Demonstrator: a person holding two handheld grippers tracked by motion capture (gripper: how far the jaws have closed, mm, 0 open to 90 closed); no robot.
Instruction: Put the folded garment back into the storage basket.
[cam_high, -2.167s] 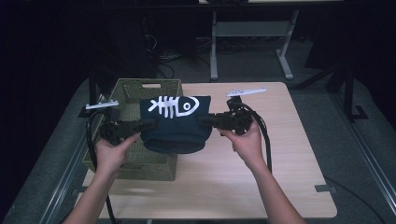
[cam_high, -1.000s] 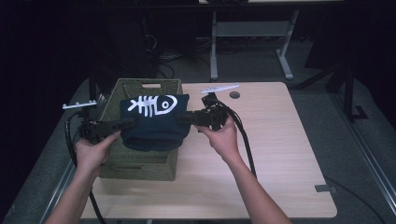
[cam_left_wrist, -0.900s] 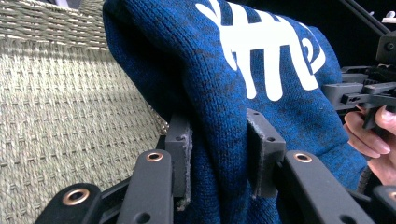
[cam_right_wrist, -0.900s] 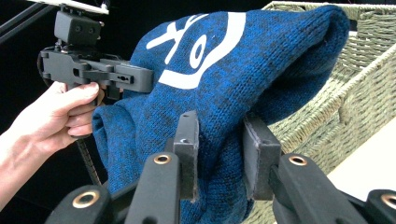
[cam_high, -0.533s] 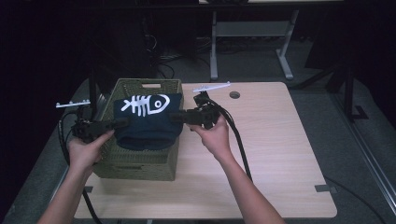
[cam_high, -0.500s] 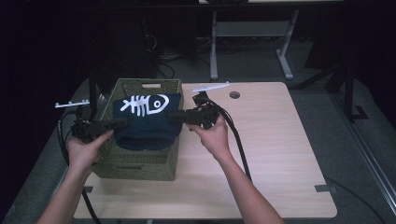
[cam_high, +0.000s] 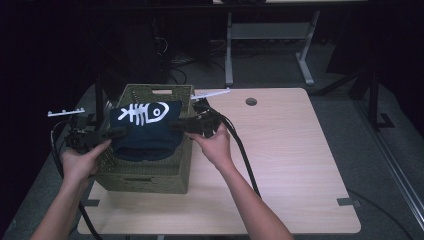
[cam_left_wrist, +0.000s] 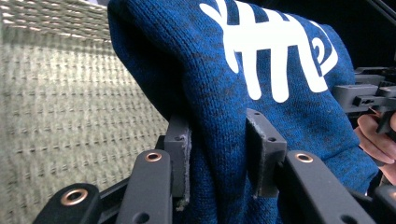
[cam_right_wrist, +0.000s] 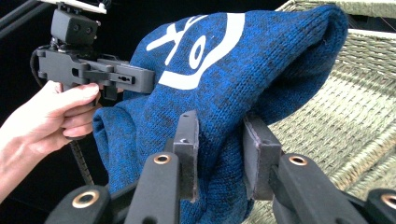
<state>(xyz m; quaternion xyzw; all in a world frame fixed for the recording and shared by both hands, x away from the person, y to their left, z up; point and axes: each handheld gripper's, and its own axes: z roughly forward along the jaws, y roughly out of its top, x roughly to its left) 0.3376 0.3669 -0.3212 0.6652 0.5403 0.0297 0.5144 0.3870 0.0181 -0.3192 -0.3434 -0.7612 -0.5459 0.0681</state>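
A folded dark blue knitted sweater (cam_high: 145, 130) with a white fish-skeleton print hangs over the open top of an olive woven basket (cam_high: 145, 175). My left gripper (cam_high: 119, 133) is shut on the sweater's left edge, its pads (cam_left_wrist: 179, 149) pinching the knit (cam_left_wrist: 280, 107). My right gripper (cam_high: 176, 126) is shut on the sweater's right edge. In the right gripper view the blue fabric (cam_right_wrist: 261, 60) bulges between the two jaws, with the left gripper (cam_right_wrist: 140, 81) and its hand behind it. The basket's woven wall (cam_right_wrist: 355, 112) lies just below.
The basket stands at the left side of a light wooden table (cam_high: 280, 170), which has a small round hole (cam_high: 251, 101) near its far edge. Black cables (cam_high: 240, 150) trail from the right gripper across the tabletop. A metal stand (cam_high: 270, 45) rises beyond the table.
Both grippers have carried the sweater leftward from the table's middle to above the basket and lowered it toward the basket's opening. Both stay shut on it.
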